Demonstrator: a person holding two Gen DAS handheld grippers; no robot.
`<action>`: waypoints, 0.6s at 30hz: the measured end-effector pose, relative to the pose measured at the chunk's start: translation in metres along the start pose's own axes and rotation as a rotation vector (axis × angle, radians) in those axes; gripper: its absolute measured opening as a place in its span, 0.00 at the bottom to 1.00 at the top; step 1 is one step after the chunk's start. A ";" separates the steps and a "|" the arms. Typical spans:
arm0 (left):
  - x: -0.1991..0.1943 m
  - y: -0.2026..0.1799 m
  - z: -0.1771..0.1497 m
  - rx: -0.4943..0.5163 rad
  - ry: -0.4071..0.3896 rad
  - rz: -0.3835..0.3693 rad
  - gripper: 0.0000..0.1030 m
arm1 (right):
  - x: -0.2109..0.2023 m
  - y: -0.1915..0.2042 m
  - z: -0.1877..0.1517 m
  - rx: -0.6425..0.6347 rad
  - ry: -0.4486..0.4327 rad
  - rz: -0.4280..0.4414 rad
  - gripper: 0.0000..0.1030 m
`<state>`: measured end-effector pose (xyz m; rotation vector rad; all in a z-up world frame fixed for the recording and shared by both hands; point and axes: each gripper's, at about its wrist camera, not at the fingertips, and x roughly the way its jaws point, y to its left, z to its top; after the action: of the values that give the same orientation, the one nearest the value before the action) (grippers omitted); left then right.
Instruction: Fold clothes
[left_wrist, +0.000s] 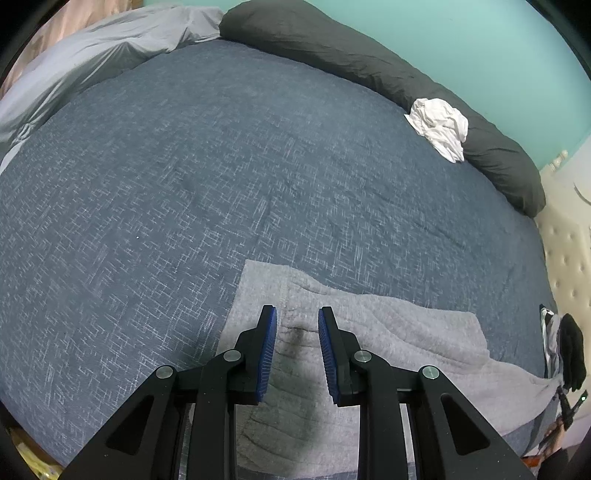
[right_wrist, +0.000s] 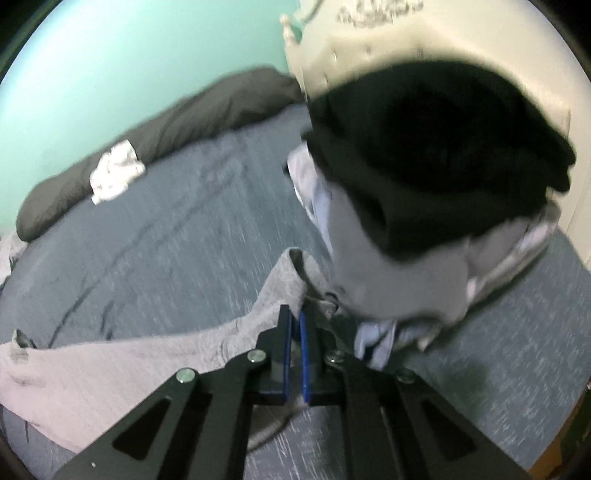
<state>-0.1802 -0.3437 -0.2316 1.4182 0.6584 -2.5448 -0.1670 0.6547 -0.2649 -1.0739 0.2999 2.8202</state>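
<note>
Landmark: bed (left_wrist: 184, 177), covered by a dark blue woven bedspread.

Item 1, grey garment (left_wrist: 369, 332): ribbed knit, lying on the near part of the bed. One end lies flat with a stitched seam showing; the rest runs off along the near edge of the bed toward the pile of clothes. No label or writing can be read on it.

Item 2, left gripper (left_wrist: 297, 354): pointed steeply down over the flat end of the grey garment. Blue pads stand apart with a gap between them; nothing is gripped, and the fabric shows between the jaws.

Item 3, right gripper (right_wrist: 295, 354): angled down over the bed, blue pads pressed nearly together, pinching a raised fold of the grey garment (right_wrist: 288, 280). The fold is lifted off the bed; the picture is blurred.

Item 4, pile of clothes (right_wrist: 424, 177): black garment on top, pale blue or white cloth beneath, on the bed just beyond the right gripper.

Item 5, crumpled white cloth (left_wrist: 439, 127): at the far side of the bed, resting against a long dark grey pillow (left_wrist: 332, 48).

Item 6, light grey bedding (left_wrist: 92, 48): bunched at a far corner of the bed.

No brands or legible writing anywhere.
</note>
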 end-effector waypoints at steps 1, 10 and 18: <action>-0.001 0.000 0.001 -0.001 -0.001 0.000 0.25 | -0.005 0.001 0.002 -0.010 -0.015 0.004 0.04; -0.006 0.000 0.000 0.001 -0.004 -0.001 0.25 | 0.019 -0.025 -0.032 0.028 0.129 -0.076 0.04; -0.007 0.001 0.002 0.001 -0.007 0.006 0.25 | 0.022 -0.062 -0.049 0.181 0.179 -0.132 0.33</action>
<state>-0.1775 -0.3462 -0.2247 1.4086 0.6510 -2.5446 -0.1406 0.7052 -0.3246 -1.2563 0.4721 2.5311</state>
